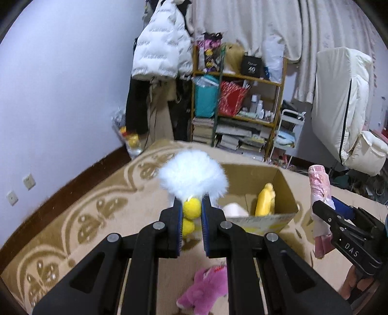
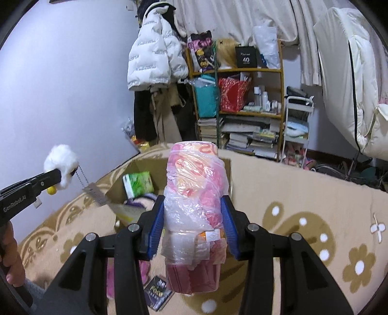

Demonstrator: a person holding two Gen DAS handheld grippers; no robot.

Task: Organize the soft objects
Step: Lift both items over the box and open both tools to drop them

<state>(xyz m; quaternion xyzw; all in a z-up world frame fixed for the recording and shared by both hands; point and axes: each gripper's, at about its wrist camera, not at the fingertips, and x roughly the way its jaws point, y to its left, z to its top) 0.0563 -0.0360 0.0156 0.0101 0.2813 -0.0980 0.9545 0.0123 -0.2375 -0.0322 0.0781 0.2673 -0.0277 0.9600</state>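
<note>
The left hand-held gripper (image 1: 191, 213) pinches a white fluffy toy (image 1: 192, 175) low down, lifted clear of the bed (image 1: 72, 213). The right hand-held gripper (image 2: 192, 218) clamps a pink wrapped roll (image 2: 194, 193) mid-body, upright. Both hang before the open box (image 1: 278, 213), probably their destination.

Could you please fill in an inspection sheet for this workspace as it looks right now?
Surface: patterned beige blanket, soft and uneven.
Job's things: white plush with yellow feet and bagged pink roll both held up; open box holds a yellow toy and green pack; pink plush lies on the blanket.
Clutter: dark booklet beside the pink plush.
Tongs: left tongs shut on the white plush; right tongs shut on the roll.
Cables: nothing seen.
Surroundings: crowded shelf, hanging jacket, curtain.
</note>
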